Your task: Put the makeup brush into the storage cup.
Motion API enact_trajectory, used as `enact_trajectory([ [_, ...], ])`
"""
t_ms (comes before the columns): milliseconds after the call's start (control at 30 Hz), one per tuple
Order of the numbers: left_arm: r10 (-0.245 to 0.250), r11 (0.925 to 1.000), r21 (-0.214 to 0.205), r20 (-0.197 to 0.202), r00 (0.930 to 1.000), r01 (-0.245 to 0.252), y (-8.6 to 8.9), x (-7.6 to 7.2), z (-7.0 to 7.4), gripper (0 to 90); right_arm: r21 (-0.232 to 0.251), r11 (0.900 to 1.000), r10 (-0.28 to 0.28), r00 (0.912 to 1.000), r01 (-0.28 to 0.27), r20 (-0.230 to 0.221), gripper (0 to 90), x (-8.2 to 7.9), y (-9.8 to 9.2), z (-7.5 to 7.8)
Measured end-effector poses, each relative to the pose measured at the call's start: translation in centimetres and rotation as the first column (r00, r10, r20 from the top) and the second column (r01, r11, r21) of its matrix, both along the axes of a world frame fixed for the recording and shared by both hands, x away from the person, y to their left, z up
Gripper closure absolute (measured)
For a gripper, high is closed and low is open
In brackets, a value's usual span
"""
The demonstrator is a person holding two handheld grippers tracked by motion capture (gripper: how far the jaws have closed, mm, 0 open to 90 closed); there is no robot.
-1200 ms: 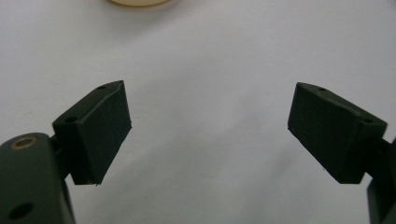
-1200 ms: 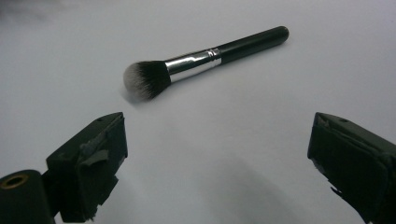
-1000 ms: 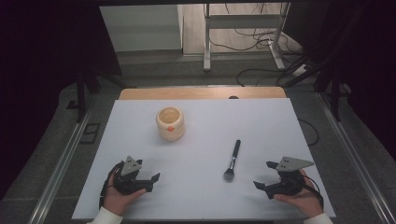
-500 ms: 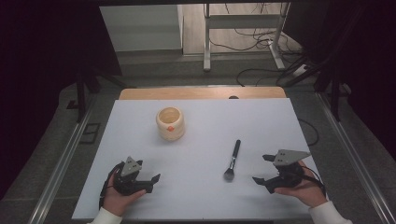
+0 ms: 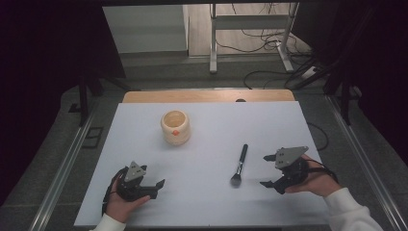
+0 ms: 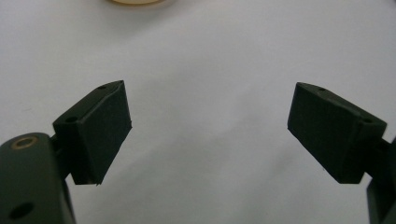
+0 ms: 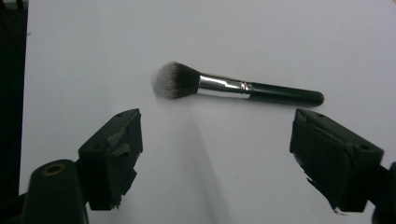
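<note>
Brush, black-handled, silver-ferruled, soft-bristled (image 5: 239, 166): flat near table's front-right corner. Right gripper (image 5: 269, 170) unclenched, empty, narrowing. Left gripper (image 5: 159, 188) unclenched, empty. Best pinched mid-handle, squarely across.

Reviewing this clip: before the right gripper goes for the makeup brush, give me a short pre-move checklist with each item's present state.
1. Right gripper empty: ok; its jaws have just been closing a little, with nothing between them.
2. Jaws wide enough for the brush handle: ok, they stand well apart.
3. Brush lying flat and free on the table: ok, nothing touches it.
4. Right gripper aimed at the brush: ok, in the right gripper view it lies crosswise just beyond the jaws.
5. Left gripper out of the way: ok, open and empty at the table's near left.
6. Cup clear of the path: ok, it stands apart from the brush.
</note>
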State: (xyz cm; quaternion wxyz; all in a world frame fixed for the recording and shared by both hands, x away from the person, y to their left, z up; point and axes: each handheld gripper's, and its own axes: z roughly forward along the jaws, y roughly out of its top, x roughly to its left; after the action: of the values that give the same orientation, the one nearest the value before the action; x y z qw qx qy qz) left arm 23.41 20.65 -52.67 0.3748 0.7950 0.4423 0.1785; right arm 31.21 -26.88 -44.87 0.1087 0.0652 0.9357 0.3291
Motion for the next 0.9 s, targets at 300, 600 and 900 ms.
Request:
enact_trajectory([
  [300,-0.008,0.9999,0.007,-0.005,1.0,0.008,0.0,0.1,-0.1,14.2,-0.066,0.9933,0.096,0.9954,-0.095,0.0,15.4,1.6,1.1,0.8],
  [600,-0.009,0.9998,0.016,-0.01,0.9999,0.009,0.2,0.1,-0.2,14.1,-0.119,0.9758,0.175,0.9816,-0.183,-0.077,9.0,2.6,2.2,2.0],
  [900,-0.009,0.9998,0.016,-0.011,0.9999,0.009,0.2,0.1,-0.1,14.1,-0.151,0.9537,0.258,0.9655,-0.26,-0.035,10.7,3.7,3.0,2.9],
])
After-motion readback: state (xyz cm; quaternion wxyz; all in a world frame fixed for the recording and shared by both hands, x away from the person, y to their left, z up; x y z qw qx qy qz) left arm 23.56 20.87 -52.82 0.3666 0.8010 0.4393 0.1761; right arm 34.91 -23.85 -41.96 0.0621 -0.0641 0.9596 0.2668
